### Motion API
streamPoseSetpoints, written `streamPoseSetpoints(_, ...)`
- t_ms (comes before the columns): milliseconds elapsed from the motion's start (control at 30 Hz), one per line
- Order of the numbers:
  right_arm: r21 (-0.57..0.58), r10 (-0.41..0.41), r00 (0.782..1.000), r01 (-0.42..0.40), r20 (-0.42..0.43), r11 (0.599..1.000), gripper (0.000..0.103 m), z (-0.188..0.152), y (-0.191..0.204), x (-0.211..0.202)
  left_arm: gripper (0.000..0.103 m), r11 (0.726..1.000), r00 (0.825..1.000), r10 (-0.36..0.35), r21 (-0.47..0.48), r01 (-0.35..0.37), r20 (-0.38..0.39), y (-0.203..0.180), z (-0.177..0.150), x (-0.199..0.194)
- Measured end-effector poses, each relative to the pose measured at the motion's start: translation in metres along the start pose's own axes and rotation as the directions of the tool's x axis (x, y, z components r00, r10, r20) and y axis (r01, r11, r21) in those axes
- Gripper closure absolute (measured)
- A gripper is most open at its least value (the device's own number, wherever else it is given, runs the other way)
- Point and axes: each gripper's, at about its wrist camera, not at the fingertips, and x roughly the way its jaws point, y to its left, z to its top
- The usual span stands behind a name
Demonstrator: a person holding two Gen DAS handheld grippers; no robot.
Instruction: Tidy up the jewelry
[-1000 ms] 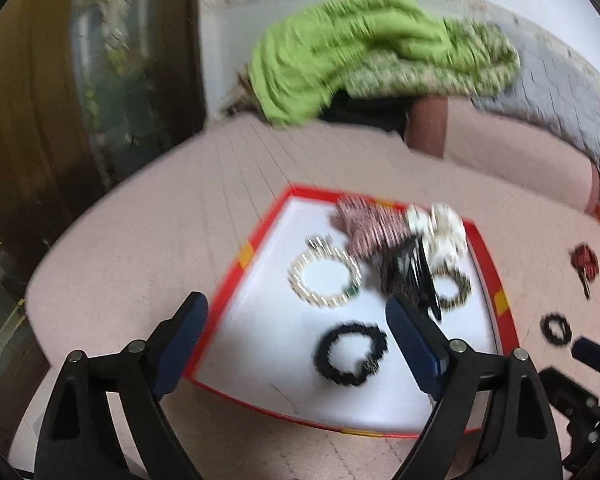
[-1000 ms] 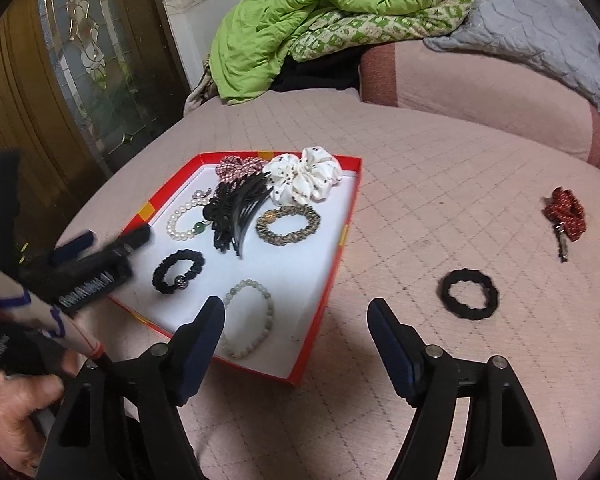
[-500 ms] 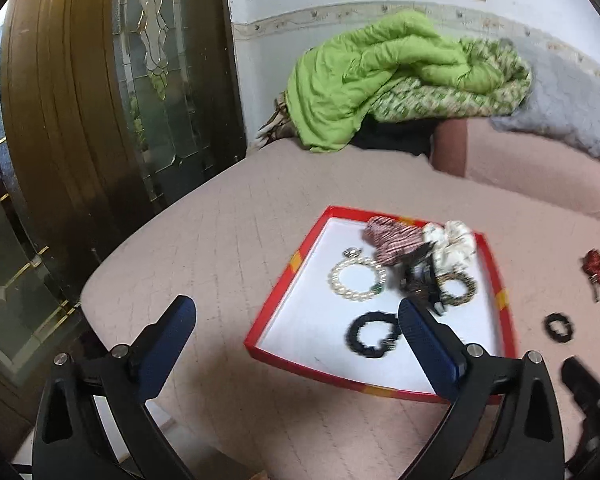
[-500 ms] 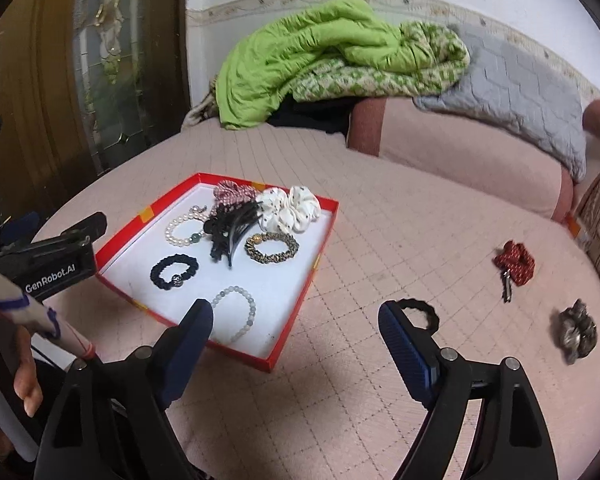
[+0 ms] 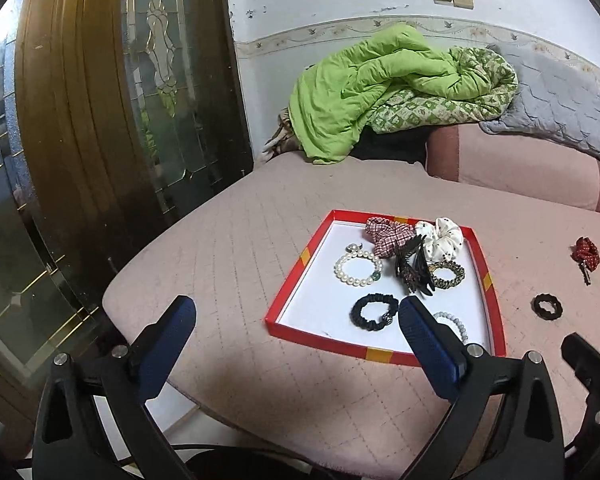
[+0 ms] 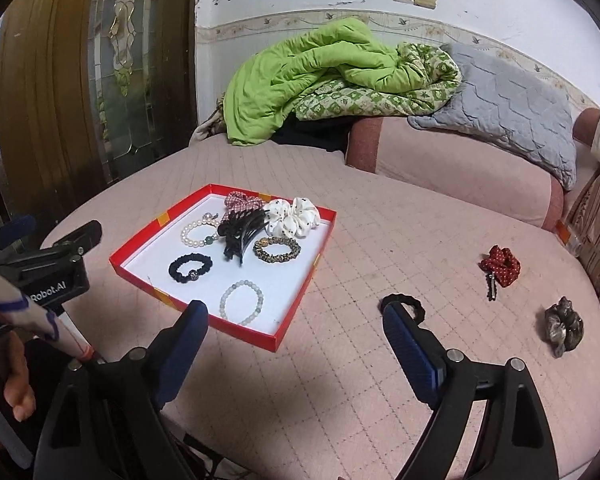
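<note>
Left gripper: fingers spread wide, nothing between them, held above the near edge of the bed.

Right gripper: fingers released and empty, held clear of the bed.

Tray: red rim, white floor, lying flat on the bed towards the left. Contents:
- pearl bracelet
- black beaded bracelet
- pale bead bracelet, nearest the front rim
- gold-and-black bracelet
- black hair claw
- white dotted scrunchie
- checked scrunchie

Loose on the bed, right of the tray:
- black hair tie, partly hidden behind the right gripper's right finger
- red dotted scrunchie, farther right
- dark grey scrunchie, near the bed's right edge

Step in hand, judged: between items; three pieces not yet sorted into the tray.

Next move, judged: the black hair tie is the closest to the right gripper. It calls for lowering the fingers either side of the band, a firm pinch since it lies flat and soft, then carrying it left over the red rim to bare white floor.
</note>
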Motion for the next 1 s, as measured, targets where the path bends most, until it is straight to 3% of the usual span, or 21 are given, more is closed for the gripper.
streamPoseSetpoints(433, -0.012, -0.003, 1.0, 0.003, 0.004, 1.0, 0.011, -0.0014, -0.0008, -0.0034, 0.002, 0.999, 0.999, 0.038, 0.021, -0.038, -0.023, -0.0048, -0.0007, -0.0013)
streamPoseSetpoints(1000, -0.025, -0.006, 1.0, 0.006, -0.011, 1.0, 0.01, -0.0038, 0.0026, 0.0001, 0.002, 0.999, 0.998, 0.023, 0.03, -0.022, -0.054, -0.007, -0.004, 0.0048)
